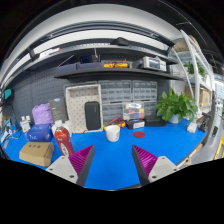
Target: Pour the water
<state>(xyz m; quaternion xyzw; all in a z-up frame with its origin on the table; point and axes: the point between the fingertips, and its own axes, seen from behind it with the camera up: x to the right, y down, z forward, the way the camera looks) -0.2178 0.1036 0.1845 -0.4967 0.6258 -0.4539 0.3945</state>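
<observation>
While our gripper (pixel 113 163) hangs wide open and empty above the blue table (pixel 110 155), we see bare surface between and ahead of the fingers. A cardboard box (pixel 37 152) and red can (pixel 63 139) crowd the left edge, a potted plant (pixel 180 104) the right. The white cup (pixel 113 132) stands well beyond the fingertips, near the back wall.

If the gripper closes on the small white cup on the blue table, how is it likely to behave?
The white cup looks small and probably light, so it may slide or tip on the smooth blue table. It stands beyond the open gripper, untouched. Whether it holds water cannot be told.
</observation>
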